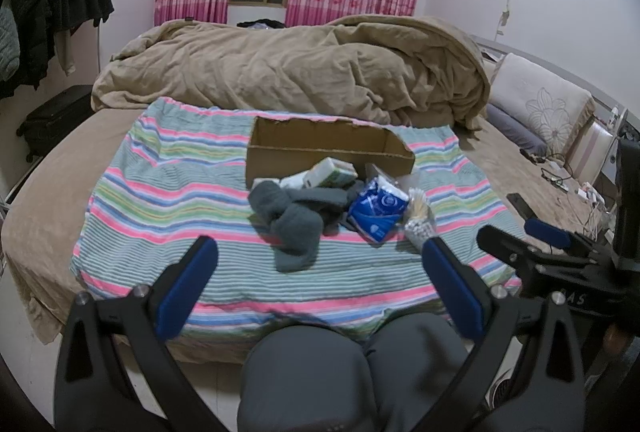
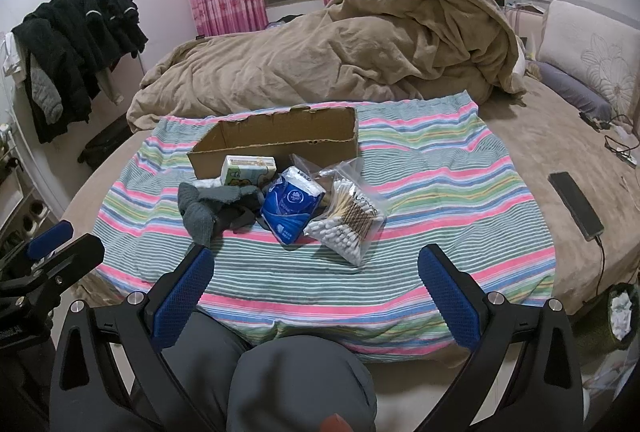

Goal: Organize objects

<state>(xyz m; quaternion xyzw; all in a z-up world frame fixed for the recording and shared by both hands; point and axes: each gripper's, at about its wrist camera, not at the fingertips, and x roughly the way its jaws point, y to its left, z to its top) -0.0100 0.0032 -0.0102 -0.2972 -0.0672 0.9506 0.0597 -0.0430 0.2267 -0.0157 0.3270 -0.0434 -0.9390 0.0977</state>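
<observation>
An open cardboard box (image 1: 328, 147) (image 2: 276, 141) stands on a striped cloth (image 1: 168, 199) (image 2: 440, 191) on the bed. In front of it lie a green-and-white tissue pack (image 1: 334, 171) (image 2: 248, 169), grey socks (image 1: 292, 220) (image 2: 212, 207), a blue tissue pack (image 1: 378, 209) (image 2: 292, 205) and a bag of cotton swabs (image 1: 418, 220) (image 2: 348, 218). My left gripper (image 1: 320, 252) is open and empty, near the cloth's front edge. My right gripper (image 2: 316, 264) is open and empty, also short of the pile.
A rumpled tan duvet (image 1: 300, 71) (image 2: 340, 51) fills the far bed. A phone on a cable (image 2: 576, 203) lies at right. Pillows (image 2: 588, 51) are far right, dark clothes (image 2: 80, 43) hang at left. Grey-trousered knees (image 2: 280, 372) are below.
</observation>
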